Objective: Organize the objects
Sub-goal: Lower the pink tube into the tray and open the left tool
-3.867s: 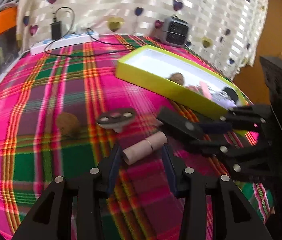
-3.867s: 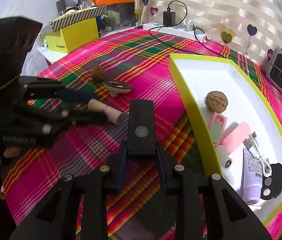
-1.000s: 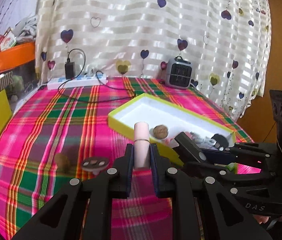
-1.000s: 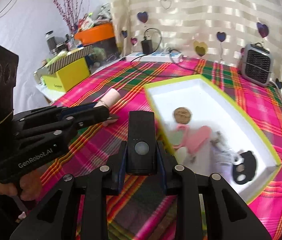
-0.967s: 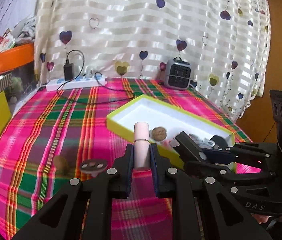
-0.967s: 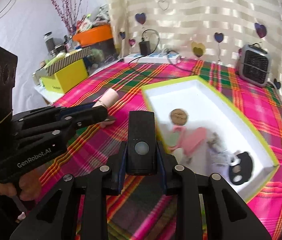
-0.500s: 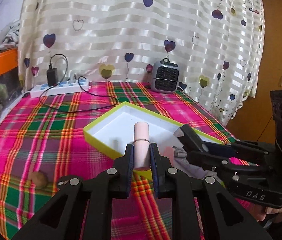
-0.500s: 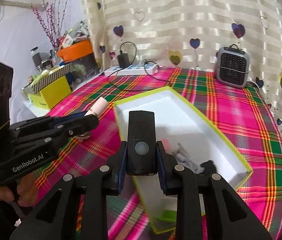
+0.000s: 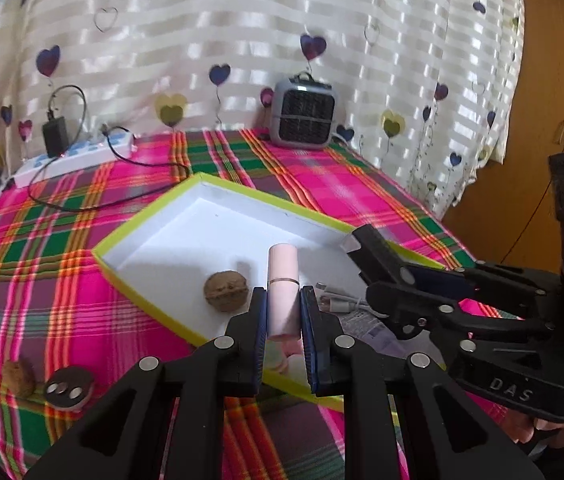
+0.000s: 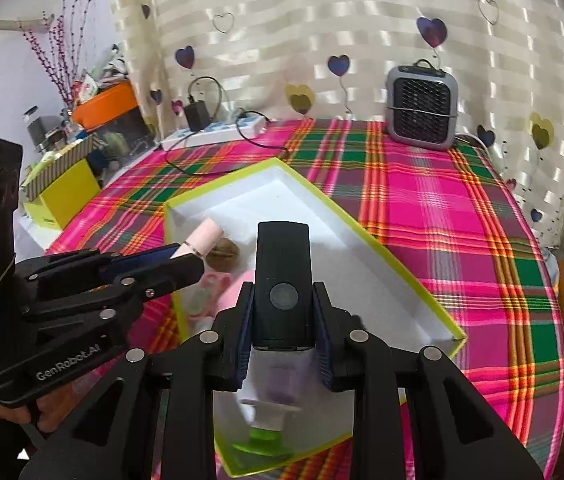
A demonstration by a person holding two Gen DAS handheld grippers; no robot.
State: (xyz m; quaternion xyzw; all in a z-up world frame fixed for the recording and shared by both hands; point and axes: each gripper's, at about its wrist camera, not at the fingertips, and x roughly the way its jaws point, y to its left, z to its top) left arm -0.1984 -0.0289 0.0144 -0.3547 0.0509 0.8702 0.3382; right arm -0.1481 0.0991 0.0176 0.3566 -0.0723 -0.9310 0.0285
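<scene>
**Both grippers loaded above the yellow-rimmed tray**

Container. A shallow tray [image 9: 150,216] with a lime-yellow rim and white interior lies on the plaid tablecloth [image 9: 82,280]. The far half of its floor is bare. In the near half lie a walnut [image 9: 226,290], a white cable [image 9: 340,300], pink items partly hidden behind the left gripper's fingers, and, in the right wrist view, a purple-and-white tube [image 10: 278,390] and a green item [image 10: 260,438] at the near corner; these last are blurred and cannot be identified further.

Outside the tray. A second walnut [image 9: 18,376] and a dark round disc with three pale spots [image 9: 69,389] lie close together on the cloth at the left, well apart from the tray. A power strip [image 9: 74,158] with a plugged-in adapter and a small grey heater [image 9: 306,116] stand at the far edge by the curtain. A yellow box [image 10: 64,196] sits on a side surface beyond the table.

Left gripper [image 9: 284,320]. Jaws drawn in tight, pinching a pale pink cylinder [image 9: 282,280] with a thin band around it. The cylinder stands along the fingers and is held in the air over the tray's near-left part, just beside the walnut in view.

Right gripper [image 10: 284,320]. Jaws part-spread, clamped on the sides of a black rectangular device [image 10: 282,264] with a round button on its face. It is held over the tray's near end. A hand [image 9: 562,428] grips the handle.
</scene>
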